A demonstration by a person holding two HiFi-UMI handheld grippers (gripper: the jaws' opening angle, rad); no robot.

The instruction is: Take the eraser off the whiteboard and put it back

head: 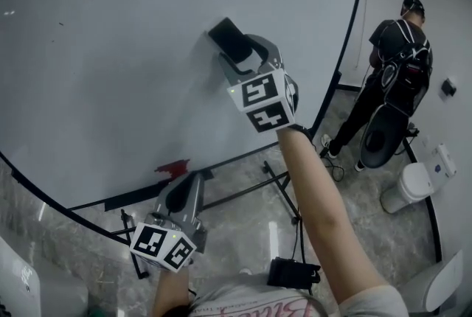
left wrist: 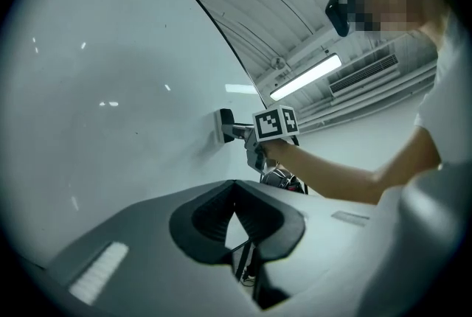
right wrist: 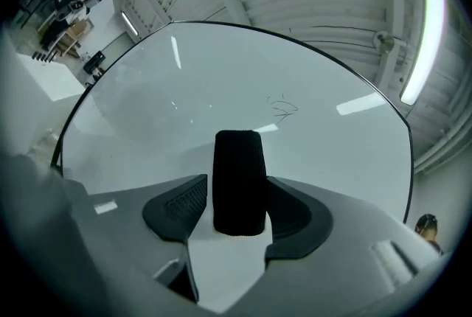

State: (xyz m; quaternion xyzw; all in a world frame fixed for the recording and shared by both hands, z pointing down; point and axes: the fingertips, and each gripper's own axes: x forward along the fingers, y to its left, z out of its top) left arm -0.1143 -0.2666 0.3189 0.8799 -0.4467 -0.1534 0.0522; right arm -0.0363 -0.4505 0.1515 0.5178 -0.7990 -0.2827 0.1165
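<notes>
Closure on the eraser (head: 226, 34) is judged to be the step in hand. The eraser is set flat on the whiteboard (head: 110, 50), at about 1 o'clock from the middle of the head view. It is straddled by the 2 jaws of the right gripper (head: 240, 51), which are spread wide. A thin gap seems to show at the 9 o'clock pad, though the wide-angle view makes this hard to settle, so no squeeze is read yet.

For a clean lift, the pads should be brought in evenly on the 2 long sides, near the eraser's middle. The gripper should be kept square to the board, so that the block is drawn straight off rather than levered at 1 corner. The squeeze is best completed before any pull is made, since a slack hold could let the eraser drop.

In the right gripper view the long axis is seen running from 12 to 6 o'clock, parallel to the pads. In the head view it is tilted, from 10 to 4 o'clock. The dark back is turned away from the board, towards the gripper.

The left gripper (left wrist: 235, 190) is held low, at 7 o'clock of the eraser in the head view and well apart from it, with its jaws drawn together on nothing.
</notes>
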